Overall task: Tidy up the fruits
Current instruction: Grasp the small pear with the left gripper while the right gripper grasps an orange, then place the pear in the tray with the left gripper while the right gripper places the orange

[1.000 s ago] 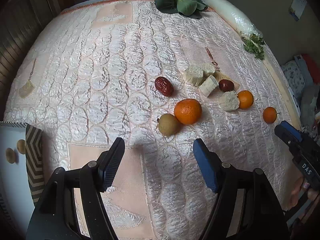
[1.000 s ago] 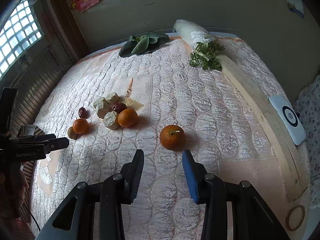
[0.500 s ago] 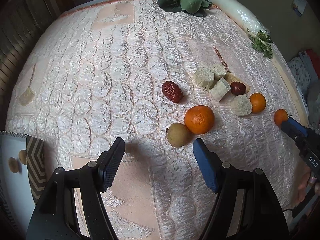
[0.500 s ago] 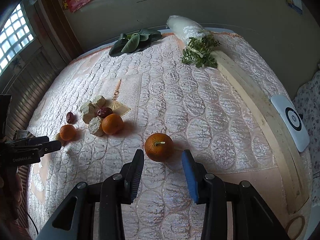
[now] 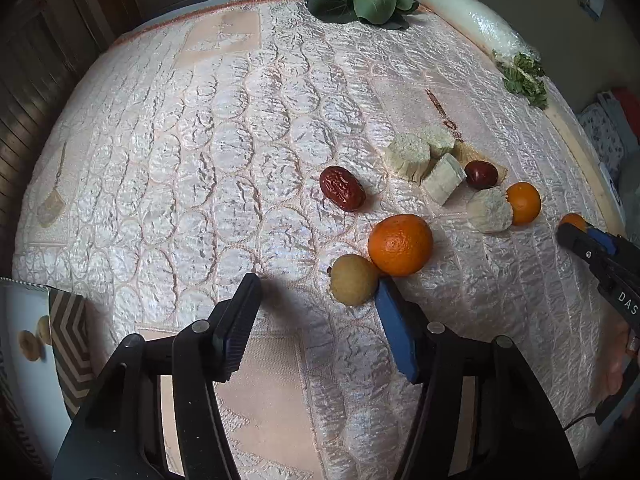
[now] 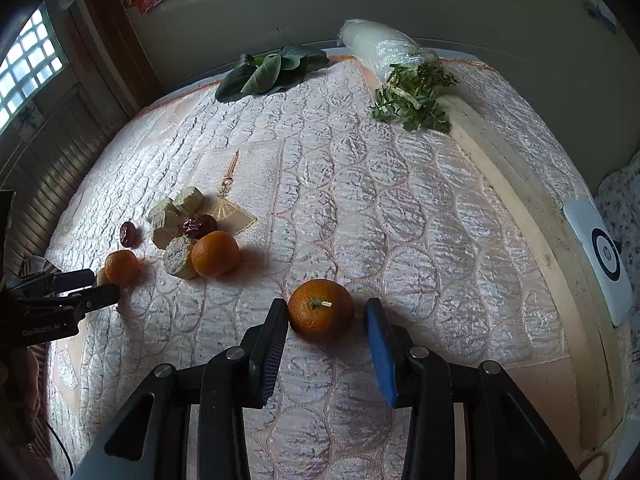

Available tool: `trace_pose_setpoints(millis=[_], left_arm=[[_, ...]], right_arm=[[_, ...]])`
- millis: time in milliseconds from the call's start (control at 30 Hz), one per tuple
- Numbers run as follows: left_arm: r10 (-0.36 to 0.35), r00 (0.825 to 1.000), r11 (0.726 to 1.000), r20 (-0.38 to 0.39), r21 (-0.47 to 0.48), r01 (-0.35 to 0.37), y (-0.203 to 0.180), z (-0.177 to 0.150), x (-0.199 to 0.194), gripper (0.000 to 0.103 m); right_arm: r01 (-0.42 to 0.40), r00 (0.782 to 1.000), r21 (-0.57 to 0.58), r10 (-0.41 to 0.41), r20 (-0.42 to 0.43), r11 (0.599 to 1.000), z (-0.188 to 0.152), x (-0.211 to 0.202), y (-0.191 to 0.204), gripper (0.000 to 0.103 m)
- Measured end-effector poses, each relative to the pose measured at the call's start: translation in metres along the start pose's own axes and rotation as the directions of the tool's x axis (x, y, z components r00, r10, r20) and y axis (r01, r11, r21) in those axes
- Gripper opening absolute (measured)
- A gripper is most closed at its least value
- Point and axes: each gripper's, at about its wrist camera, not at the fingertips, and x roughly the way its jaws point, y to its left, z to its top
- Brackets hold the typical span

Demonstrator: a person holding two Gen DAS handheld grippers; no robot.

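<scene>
On the quilted pink mattress (image 5: 200, 140) lie a big orange (image 5: 400, 245), a yellow-green round fruit (image 5: 354, 279), a wrinkled red date (image 5: 343, 188), a second date (image 5: 481, 174), a small orange (image 5: 523, 203) and pale cut chunks (image 5: 408, 155). My left gripper (image 5: 318, 298) is open; its blue finger touches the yellow-green fruit. My right gripper (image 6: 327, 314) is open with a stemmed orange (image 6: 321, 310) between its fingertips, untouched on the blue side. The left gripper also shows in the right wrist view (image 6: 80, 292).
Dark green leaves (image 5: 360, 0), a wrapped white radish (image 5: 460, 20) and leafy greens (image 6: 412, 96) lie at the far edge. A wooden rail (image 6: 532, 220) runs along the right side, with a white device (image 6: 604, 256) beyond it. A patterned box (image 5: 40, 340) sits at the near left.
Both grippers moved forward. The right one came up around the stemmed orange. The left one closed in on the yellow-green fruit, which now touches its blue finger.
</scene>
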Motion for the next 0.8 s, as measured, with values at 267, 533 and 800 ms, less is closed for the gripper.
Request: trace_pose_setpoints(millis=[267, 533, 800], left_arm=[[-0.019, 1.000, 1.000, 0.007, -0.005, 0.019, 0.005, -0.003, -0.007, 0.022], [-0.036, 0.999, 0.998, 0.030, -0.041, 0.037, 0.015, -0.014, -0.023, 0.021], [-0.053, 0.998, 0.996, 0.031, -0.064, 0.055, 0.027, -0.025, -0.030, 0.018]], right_arm=[[-0.005, 1.000, -0.010, 0.005, 0.003, 1.000, -0.001, -0.003, 0.004, 0.030], [-0.032, 0.999, -0.035, 0.032, 0.020, 0.999, -0.009, -0.019, 0.024, 0.030], [-0.054, 0.998, -0.073, 0.055, 0.014, 0.996, -0.017, -0.025, 0.045, 0.030]])
